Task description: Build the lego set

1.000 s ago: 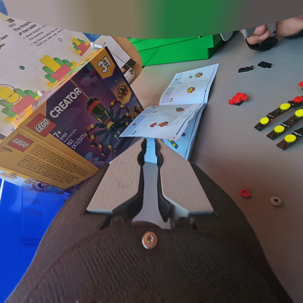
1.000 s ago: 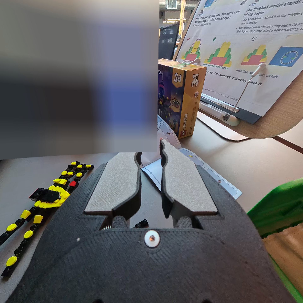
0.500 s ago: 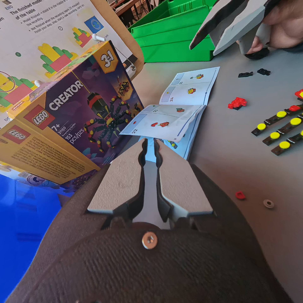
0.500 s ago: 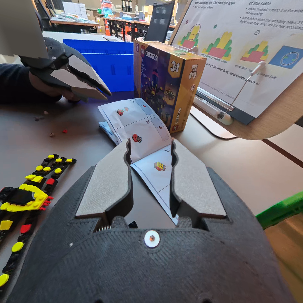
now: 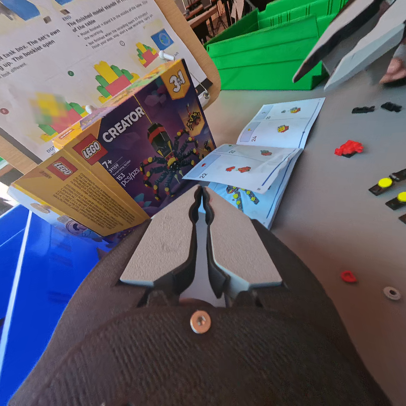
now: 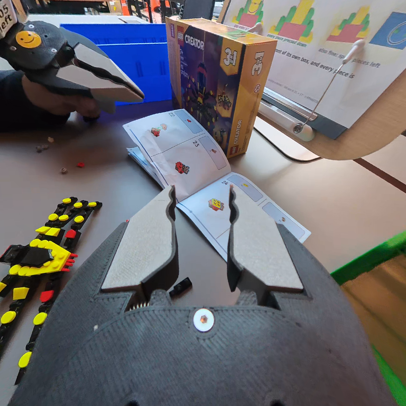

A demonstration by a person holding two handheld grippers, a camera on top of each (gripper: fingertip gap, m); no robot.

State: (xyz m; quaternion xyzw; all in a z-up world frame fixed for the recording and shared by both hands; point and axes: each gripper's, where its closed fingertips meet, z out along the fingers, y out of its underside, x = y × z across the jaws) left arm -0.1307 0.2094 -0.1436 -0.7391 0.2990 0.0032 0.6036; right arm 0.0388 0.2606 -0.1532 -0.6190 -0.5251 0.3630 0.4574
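Right wrist view, L to R: left gripper [image 6: 136,96] far left above the surface [image 6: 329,197], fingers closed w/ nothing between. Small loose bits [image 6: 63,170] lie on the surface below it. Near left, partly built black/yellow/red lego model [image 6: 41,257] lies flat. Blue bin [image 6: 136,55] far behind. Center: open instruction booklet [image 6: 186,158] flat on the surface, touching the upright lego box [image 6: 219,83] at its far side. Right gripper [image 6: 201,189] near the booklet, fingers open, empty; small black piece [image 6: 180,286] on the surface between them. Instruction board [image 6: 329,66] far right, green bin [image 6: 373,259] near right.

Left wrist view: red lego cluster [image 5: 348,148] right of the booklet.
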